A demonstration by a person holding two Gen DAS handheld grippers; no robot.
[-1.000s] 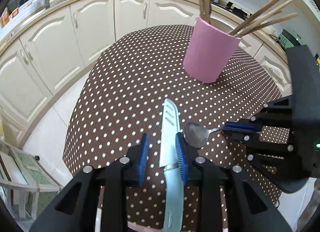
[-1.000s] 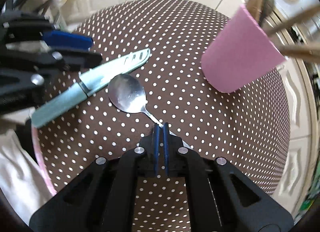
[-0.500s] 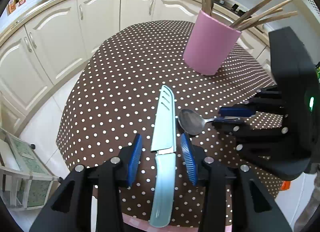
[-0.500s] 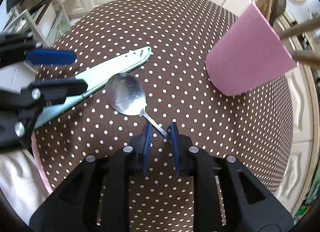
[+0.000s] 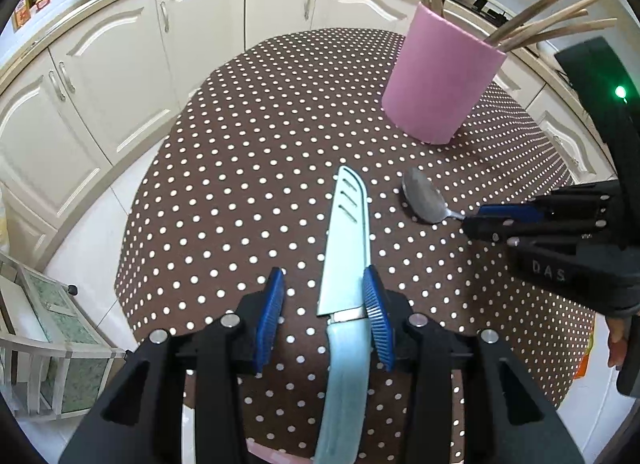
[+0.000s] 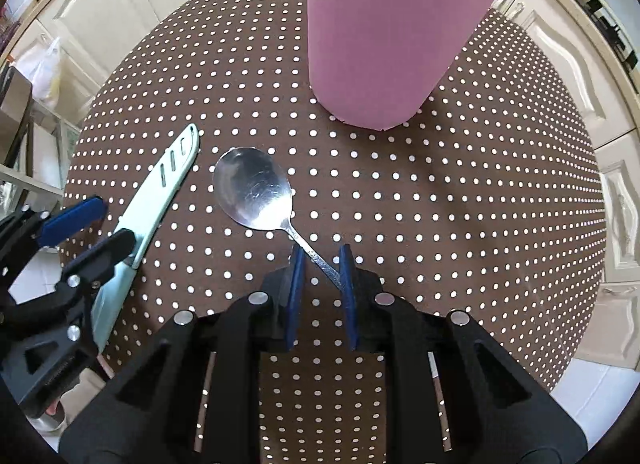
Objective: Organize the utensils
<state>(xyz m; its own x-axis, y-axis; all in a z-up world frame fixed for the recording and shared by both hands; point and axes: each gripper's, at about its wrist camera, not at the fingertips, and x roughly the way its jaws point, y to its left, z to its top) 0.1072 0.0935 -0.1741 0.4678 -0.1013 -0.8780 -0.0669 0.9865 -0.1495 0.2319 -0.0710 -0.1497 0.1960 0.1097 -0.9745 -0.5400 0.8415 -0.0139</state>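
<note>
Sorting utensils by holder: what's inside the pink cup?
Several wooden sticks poke out of the pink cylindrical cup. Its wall hides their lower ends and anything else inside.

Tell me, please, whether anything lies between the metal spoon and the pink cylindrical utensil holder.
Nothing visible does. Only bare polka-dot tablecloth separates the metal spoon from the pink cylindrical utensil holder; the pale-green sheathed knife lies off to the side.

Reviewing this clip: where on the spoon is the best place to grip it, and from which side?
Grip the spoon by its thin handle, coming from the handle end. It lies flat, bowl toward the pink holder, and the open right gripper already straddles the handle there.
</note>
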